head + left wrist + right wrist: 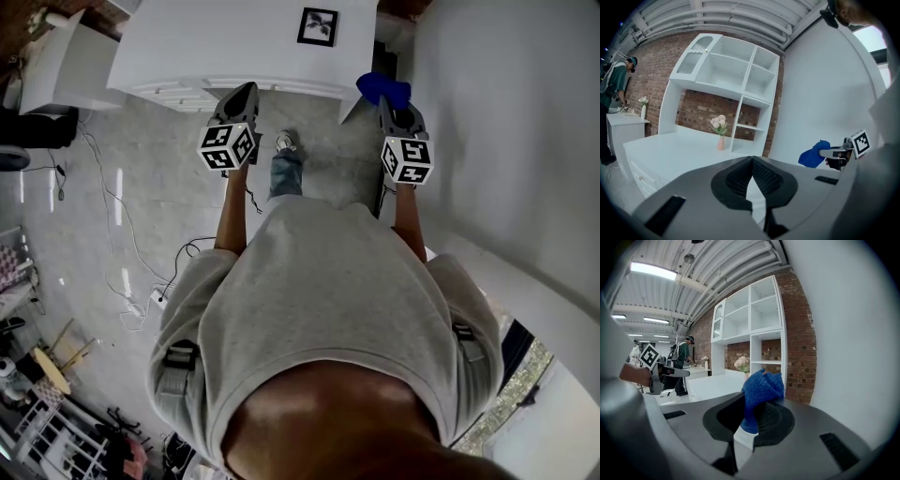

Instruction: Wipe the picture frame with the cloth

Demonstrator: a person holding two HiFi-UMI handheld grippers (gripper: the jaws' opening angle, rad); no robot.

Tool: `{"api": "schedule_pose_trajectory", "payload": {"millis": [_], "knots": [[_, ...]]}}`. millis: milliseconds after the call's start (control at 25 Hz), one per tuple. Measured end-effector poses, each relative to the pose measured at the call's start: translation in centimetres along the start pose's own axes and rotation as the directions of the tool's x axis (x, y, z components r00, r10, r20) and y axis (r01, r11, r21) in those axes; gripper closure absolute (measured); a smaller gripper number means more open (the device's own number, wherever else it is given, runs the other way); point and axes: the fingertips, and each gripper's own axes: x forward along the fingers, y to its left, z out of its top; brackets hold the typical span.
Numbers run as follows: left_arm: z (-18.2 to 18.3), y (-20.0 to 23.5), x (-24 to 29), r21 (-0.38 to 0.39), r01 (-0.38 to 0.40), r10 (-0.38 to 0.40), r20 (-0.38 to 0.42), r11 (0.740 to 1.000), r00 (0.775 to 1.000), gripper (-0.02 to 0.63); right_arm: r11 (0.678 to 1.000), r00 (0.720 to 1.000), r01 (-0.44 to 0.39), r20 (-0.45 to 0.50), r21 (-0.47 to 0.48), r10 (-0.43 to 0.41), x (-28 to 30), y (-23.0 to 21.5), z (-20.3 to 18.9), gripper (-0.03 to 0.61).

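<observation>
Nearest, the person stood just short of the desk's front edge, both arms held out ahead at about the same height. The left gripper [246, 92] had its fingers pressed together at the tips with nothing between them. It was carried idle, probably kept free to steady the frame if that proved necessary. The right gripper [390, 109] had its fingers clamped on the blue cloth [382, 87], which bunched up and out past the tips. That seemed a sensible hold for wiping, since the soft wad rather than the hard fingers would meet the frame. Both grippers hovered over the floor before the desk [187, 47], the right one off its front right corner, and neither touched anything.

Farther on, the picture frame [318, 26] sat on the desktop near the right end, back from the front edge, with bare white surface round it. Whether it lay flat or stood propped could not be told. It was well apart from the cloth, so the wiping looked not yet begun. The cloth would need carrying forward and a little leftward over the corner.

Farthest, a white shelf unit [736, 70] rose from the desk's back edge against a brick wall. A vase of pale flowers [720, 131] stood beside one of its uprights.
</observation>
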Motion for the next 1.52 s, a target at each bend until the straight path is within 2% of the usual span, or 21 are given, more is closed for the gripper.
{"api": "schedule_pose_trajectory", "payload": {"millis": [320,600,840,1280,1520], "knots": [[3.9,6.0,7.6,0.004,0.046,-0.046,0.005,0.999,0.999,0.598,0.999,0.999,0.040,0.003,0.002,-0.040,8.9,-0.7,3.4,0.523],[10.1,13.4,13.2,0.000,0.080,-0.080,0.026,0.997,0.996,0.598,0.997,0.997,0.072,0.010,-0.018,-0.072,17.7,0.2,9.7,0.523],[13.3,19.1,17.9,-0.011,0.101,-0.101,0.039,0.995,0.994,0.598,0.995,0.995,0.097,0.023,-0.034,-0.096,24.6,0.6,13.3,0.523],[16.0,21.9,24.8,-0.002,0.191,-0.190,0.051,0.982,0.980,0.598,0.983,0.983,0.178,0.040,-0.042,-0.177,29.6,-0.9,15.8,0.523],[15.0,22.2,27.4,-0.009,0.232,-0.232,0.017,0.973,0.973,0.598,0.978,0.978,0.208,0.011,-0.028,-0.208,30.7,-1.5,14.7,0.523]]}}
